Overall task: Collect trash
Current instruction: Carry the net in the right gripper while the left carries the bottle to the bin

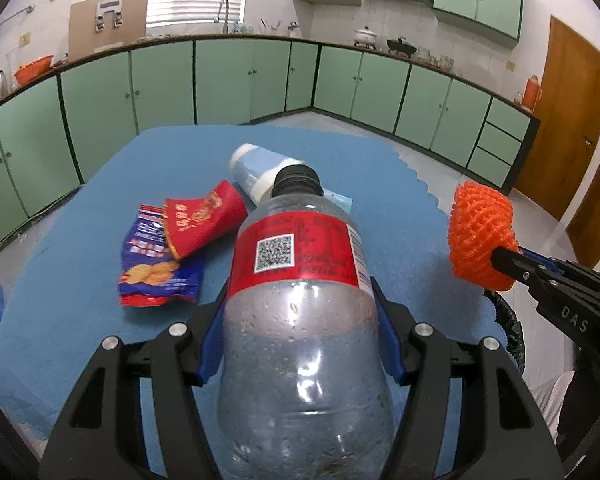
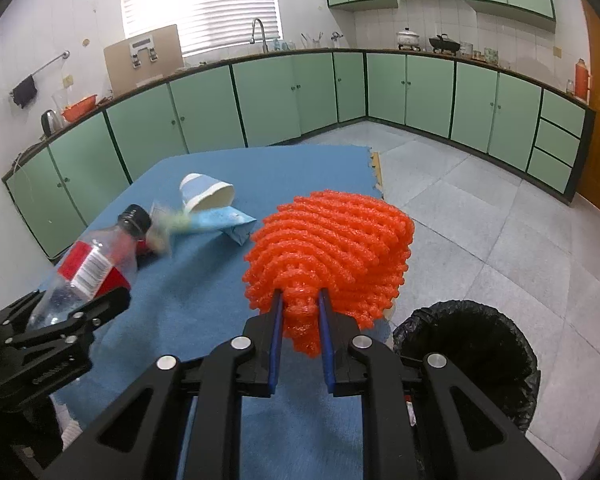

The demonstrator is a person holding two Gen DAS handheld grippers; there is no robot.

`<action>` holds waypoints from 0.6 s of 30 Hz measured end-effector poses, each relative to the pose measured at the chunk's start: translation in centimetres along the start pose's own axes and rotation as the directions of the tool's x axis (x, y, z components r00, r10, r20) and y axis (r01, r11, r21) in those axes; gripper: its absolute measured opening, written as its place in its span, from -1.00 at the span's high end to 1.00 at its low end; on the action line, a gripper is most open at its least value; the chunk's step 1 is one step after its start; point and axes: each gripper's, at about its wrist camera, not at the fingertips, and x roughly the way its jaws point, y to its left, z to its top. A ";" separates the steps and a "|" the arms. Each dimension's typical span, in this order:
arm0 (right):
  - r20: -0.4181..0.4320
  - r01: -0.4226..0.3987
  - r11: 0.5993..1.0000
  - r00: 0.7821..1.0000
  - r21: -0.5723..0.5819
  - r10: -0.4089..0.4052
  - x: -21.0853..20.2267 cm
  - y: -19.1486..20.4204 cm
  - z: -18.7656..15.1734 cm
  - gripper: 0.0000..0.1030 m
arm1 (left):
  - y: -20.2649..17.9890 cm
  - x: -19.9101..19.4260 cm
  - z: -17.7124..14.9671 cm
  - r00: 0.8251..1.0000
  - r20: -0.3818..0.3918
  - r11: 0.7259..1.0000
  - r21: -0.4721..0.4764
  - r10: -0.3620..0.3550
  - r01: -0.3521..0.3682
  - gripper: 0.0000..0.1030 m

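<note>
Left gripper (image 1: pixel 300 320) has its blue pads pressed on both sides of a clear plastic bottle (image 1: pixel 300 300), red label, black cap pointing away from it. Right gripper (image 2: pixel 300 312) pinches the tail of an orange foam net (image 2: pixel 328 248), jaws nearly closed on it. Just below and right of that gripper sits a black-lined trash bin (image 2: pixel 472 352). Ahead of the left gripper on the blue table mat (image 1: pixel 80 240): a snack wrapper (image 1: pixel 160 264), a red paper cup (image 1: pixel 204 220), and beyond the bottle cap a white-and-blue cup (image 1: pixel 260 168) on its side.
</note>
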 end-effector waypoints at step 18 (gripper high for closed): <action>0.061 0.032 0.999 0.998 0.024 -0.034 -4.0 -1.5 0.2 0.68 | -4.6 -1.2 2.0 0.994 0.074 0.993 0.096 -0.080 0.073 -0.17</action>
